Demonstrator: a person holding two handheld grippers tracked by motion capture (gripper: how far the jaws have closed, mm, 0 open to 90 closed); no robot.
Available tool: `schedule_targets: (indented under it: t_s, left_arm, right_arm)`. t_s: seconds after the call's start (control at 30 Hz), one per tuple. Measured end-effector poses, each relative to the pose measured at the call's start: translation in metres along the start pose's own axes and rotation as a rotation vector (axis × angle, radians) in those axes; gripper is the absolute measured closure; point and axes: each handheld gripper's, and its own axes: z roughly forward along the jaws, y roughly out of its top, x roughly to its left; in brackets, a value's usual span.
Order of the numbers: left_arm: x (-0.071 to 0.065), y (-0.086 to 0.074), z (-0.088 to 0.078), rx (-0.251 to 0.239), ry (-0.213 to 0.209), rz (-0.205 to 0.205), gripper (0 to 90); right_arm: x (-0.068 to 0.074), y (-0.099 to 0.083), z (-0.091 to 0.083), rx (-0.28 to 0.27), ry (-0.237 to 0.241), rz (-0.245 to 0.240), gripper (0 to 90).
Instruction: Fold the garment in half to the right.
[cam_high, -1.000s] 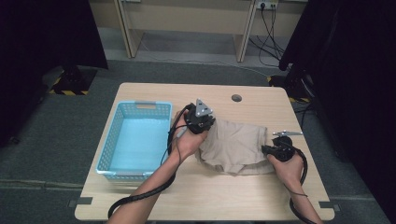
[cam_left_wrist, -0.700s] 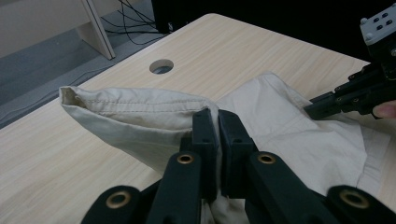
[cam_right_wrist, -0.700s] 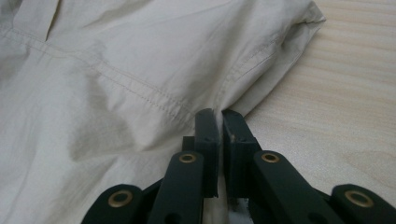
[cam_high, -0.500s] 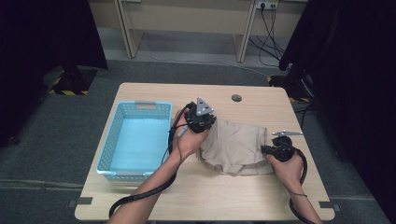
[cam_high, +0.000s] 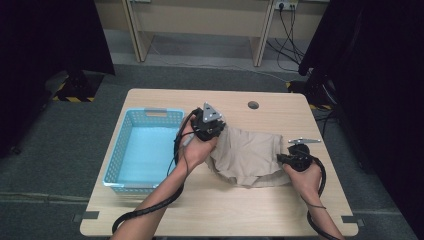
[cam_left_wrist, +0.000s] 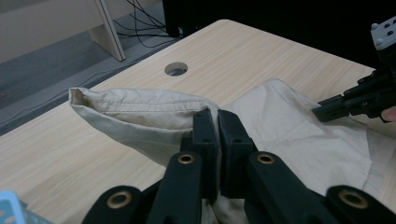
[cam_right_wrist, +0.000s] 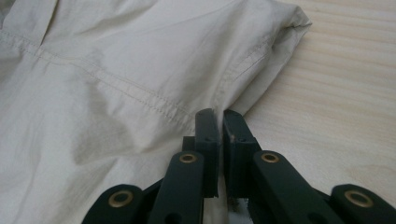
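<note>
A beige garment (cam_high: 252, 155) lies crumpled on the right half of the wooden table (cam_high: 225, 215). My left gripper (cam_high: 216, 131) is shut on its left edge and holds that edge a little off the table; in the left gripper view the jaws pinch a fold of the beige garment (cam_left_wrist: 140, 112) beside a stitched hem. My right gripper (cam_high: 281, 158) is shut on the cloth's right edge, low near the tabletop. In the right gripper view the jaws clamp the beige garment (cam_right_wrist: 116, 79) near a seam, with bare wood to the right. The right gripper (cam_left_wrist: 327, 112) also shows across the cloth in the left gripper view.
A light blue plastic basket (cam_high: 117, 150) stands on the left part of the table, beside my left hand. A round cable hole (cam_high: 253, 105) sits near the table's far edge. Black cables trail from both grippers toward the near edge.
My left gripper has shifted slightly toward the near side with the cloth edge in it. The right gripper has stayed in place.
</note>
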Motion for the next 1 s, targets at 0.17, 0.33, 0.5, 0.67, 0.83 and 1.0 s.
schedule_targets:
  t_s: [0.17, 0.33, 0.5, 0.67, 0.83, 1.0]
  left_arm:
    - [0.004, 0.000, -0.005, 0.001, 0.015, 0.007, 86.3]
    - [0.006, 0.000, -0.006, 0.007, 0.021, 0.007, 86.3]
    - [0.006, 0.000, -0.006, 0.007, 0.028, 0.014, 86.2]
    - [0.000, 0.000, -0.001, 0.007, 0.011, 0.007, 86.2]
    - [-0.006, 0.003, 0.004, 0.004, 0.001, 0.017, 86.2]
    - [-0.014, 0.007, 0.009, -0.006, -0.011, 0.026, 86.2]
  right_arm:
    - [0.008, 0.004, 0.003, -0.002, 0.010, -0.015, 86.2]
    - [0.016, 0.007, 0.005, 0.002, 0.024, -0.020, 86.1]
    - [0.019, 0.008, 0.006, -0.003, 0.031, -0.029, 86.0]
    - [0.016, 0.006, 0.005, -0.002, 0.030, -0.021, 85.4]
    - [0.009, 0.003, 0.001, -0.005, 0.022, -0.013, 80.5]
    - [0.005, 0.004, -0.009, -0.045, 0.008, 0.001, 73.0]
